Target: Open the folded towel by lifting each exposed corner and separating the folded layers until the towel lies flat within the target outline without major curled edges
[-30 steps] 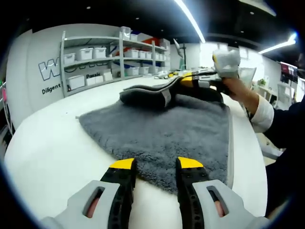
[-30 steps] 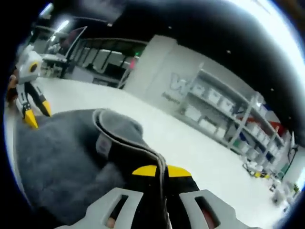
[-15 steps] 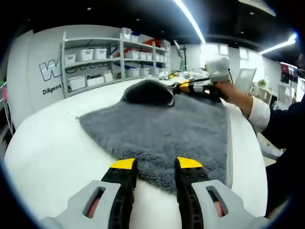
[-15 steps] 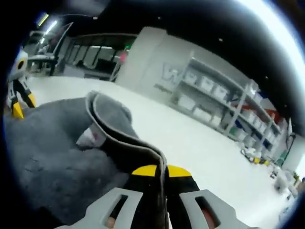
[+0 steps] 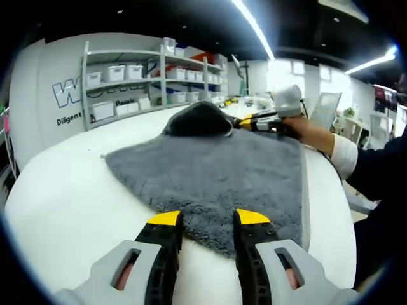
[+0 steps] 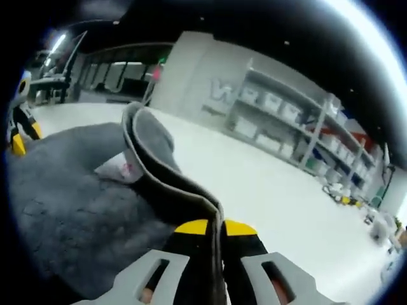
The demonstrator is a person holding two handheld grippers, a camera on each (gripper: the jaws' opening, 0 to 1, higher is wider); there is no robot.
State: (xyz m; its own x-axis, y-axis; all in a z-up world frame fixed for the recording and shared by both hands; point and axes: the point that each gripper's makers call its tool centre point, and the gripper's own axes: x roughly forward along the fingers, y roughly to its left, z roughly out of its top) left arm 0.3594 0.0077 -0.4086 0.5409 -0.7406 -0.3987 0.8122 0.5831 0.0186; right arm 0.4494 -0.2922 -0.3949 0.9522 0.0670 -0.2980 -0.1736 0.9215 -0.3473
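- The grey towel (image 5: pixel 216 178) lies spread on the white desk (image 5: pixel 70 203); its near edge sits just ahead of the left gripper (image 5: pixel 203 219), whose yellow-tipped jaws stand apart, released, with nothing between them
- To the left of that gripper the desk is bare and wide; to its right a narrow strip of desk runs along the towel's edge
- The far corner of the towel is lifted into a dark hump, with bare desk between it and the shelves (image 5: pixel 146 76) beyond
- In the left gripper view the right gripper (image 5: pixel 257 121) reaches in from the right at that raised corner, held level by a hand (image 5: pixel 305 124) with a white cuff and dark sleeve (image 5: pixel 378 171)
- In the right gripper view the right gripper (image 6: pixel 213 227) is clenched on the towel's (image 6: pixel 76 210) hemmed edge; the fold rises ahead of the jaws, a small pale label (image 6: pixel 124 170) shows under it; the left gripper (image 6: pixel 19 127) stands far off to the left
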